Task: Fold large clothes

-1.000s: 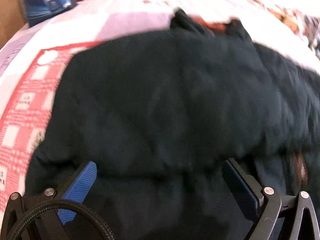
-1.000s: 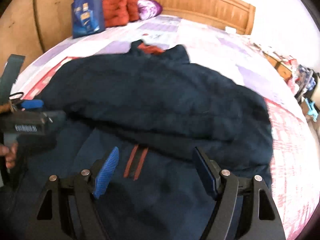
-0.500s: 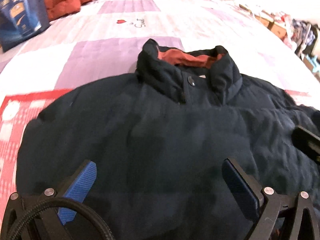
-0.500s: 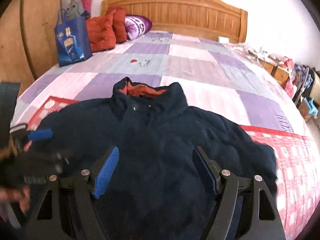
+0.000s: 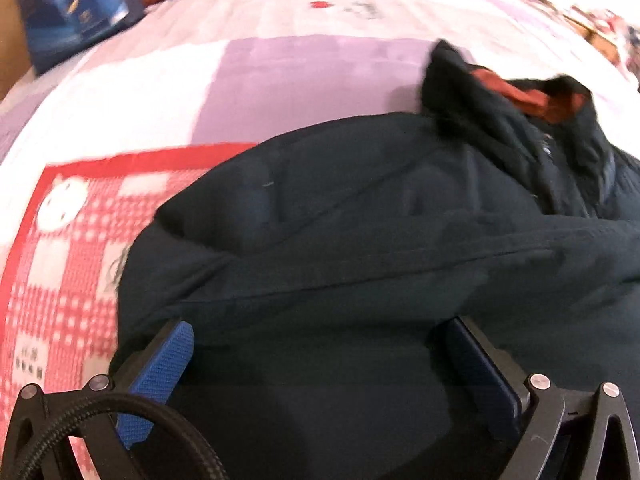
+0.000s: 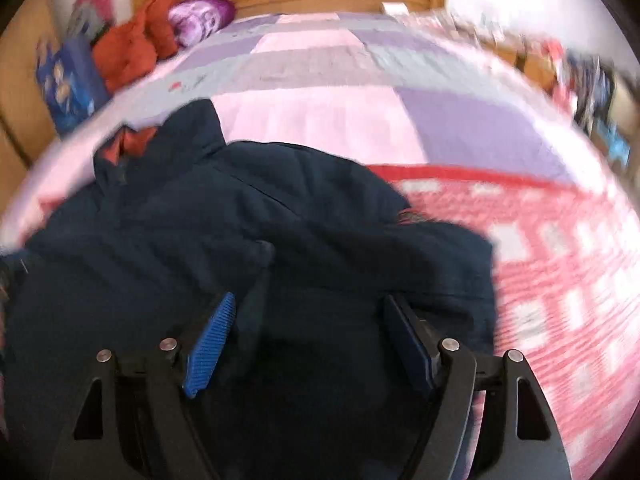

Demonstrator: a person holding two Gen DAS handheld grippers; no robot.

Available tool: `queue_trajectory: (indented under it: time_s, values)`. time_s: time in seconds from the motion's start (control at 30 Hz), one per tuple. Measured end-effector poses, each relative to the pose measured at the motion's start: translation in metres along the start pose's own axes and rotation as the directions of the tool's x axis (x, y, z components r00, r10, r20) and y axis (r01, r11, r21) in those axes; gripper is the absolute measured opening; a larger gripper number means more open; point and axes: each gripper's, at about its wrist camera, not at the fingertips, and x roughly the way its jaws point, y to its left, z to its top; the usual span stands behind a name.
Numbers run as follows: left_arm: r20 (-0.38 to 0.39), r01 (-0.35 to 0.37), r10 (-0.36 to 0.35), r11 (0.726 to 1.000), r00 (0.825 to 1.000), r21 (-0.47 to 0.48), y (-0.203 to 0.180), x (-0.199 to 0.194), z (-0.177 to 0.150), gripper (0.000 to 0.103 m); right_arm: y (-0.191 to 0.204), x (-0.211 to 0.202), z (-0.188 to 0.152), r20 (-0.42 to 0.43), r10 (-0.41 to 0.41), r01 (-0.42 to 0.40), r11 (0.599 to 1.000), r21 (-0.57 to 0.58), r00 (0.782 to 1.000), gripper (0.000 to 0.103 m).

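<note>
**Black frames, blue pads**

The left gripper had a black skeletal frame with triangular cut-outs, silver round screws on its knuckles, and textured blue pads on both fingers. A braided black cable looped at 7 o'clock. The right gripper matched: black frame, silver screws, ribbed blue pads.
</note>
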Motion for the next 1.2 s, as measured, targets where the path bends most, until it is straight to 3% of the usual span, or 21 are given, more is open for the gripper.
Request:
queue_trajectory:
  time_s: [0.07,0.2,0.33,0.43,0.5,0.6,0.73,0.8,0.83,0.93,1.03,1.1,1.2]
  values:
    - [-0.008,-0.021,0.021,1.0,1.0,0.015,-0.004,-0.002,-0.001,0.103,0.007,0.001,-0.002,0.0,-0.03,0.03,0.999,-0.041,1.0,0.078]
    - [-0.022,-0.074,0.074,0.997,0.997,0.019,0.004,-0.008,-0.005,0.103,0.003,-0.001,-0.003,0.009,-0.026,0.026,1.0,0.006,1.0,0.078]
    - [-0.054,-0.082,0.078,0.994,0.996,-0.073,0.04,-0.018,-0.024,0.103,-0.009,-0.015,-0.011,0.012,0.008,-0.009,0.999,0.04,1.0,0.078]
    - [-0.051,-0.102,0.096,0.984,0.994,-0.144,0.064,-0.04,-0.054,0.103,-0.012,-0.044,-0.03,0.016,-0.051,0.05,0.998,0.049,0.999,0.078]
    - [-0.012,-0.092,0.091,0.986,0.996,-0.138,0.064,-0.07,-0.089,0.103,0.001,-0.076,-0.05,0.065,-0.071,0.07,0.997,0.012,0.995,0.078]
    - [0.006,-0.06,0.06,0.997,0.998,-0.054,0.044,-0.102,-0.14,0.103,0.035,-0.119,-0.1,0.09,0.007,0.0,0.997,-0.072,0.996,0.078]
    - [-0.101,-0.024,0.033,0.996,0.994,0.087,0.007,-0.126,-0.229,0.103,0.065,-0.143,-0.177,-0.012,0.07,-0.071,0.993,-0.095,0.997,0.078]
    - [-0.131,-0.056,0.071,0.992,0.989,0.115,0.007,-0.139,-0.275,0.103,0.062,-0.146,-0.222,-0.102,0.03,-0.041,0.994,-0.102,0.994,0.078]
    - [-0.135,-0.058,0.073,0.993,0.988,0.106,0.012,-0.145,-0.286,0.103,0.053,-0.149,-0.239,-0.13,0.007,-0.02,0.995,-0.093,0.992,0.078]
    - [-0.151,-0.12,0.124,0.992,0.981,0.036,0.039,-0.171,-0.32,0.103,0.011,-0.184,-0.277,-0.107,-0.025,0.023,1.0,-0.021,0.994,0.079]
    - [-0.186,-0.13,0.109,0.986,0.976,-0.102,0.067,-0.192,-0.344,0.103,-0.013,-0.208,-0.287,-0.094,0.055,-0.051,0.998,0.047,0.994,0.079]
    - [-0.193,-0.238,0.211,0.963,0.958,-0.127,0.075,-0.212,-0.357,0.103,-0.007,-0.219,-0.287,-0.076,0.046,-0.046,0.999,-0.003,0.996,0.079]
    - [-0.169,-0.261,0.229,0.943,0.959,-0.207,0.081,-0.244,-0.374,0.103,-0.013,-0.24,-0.292,-0.05,0.079,-0.078,0.997,0.02,0.996,0.079]
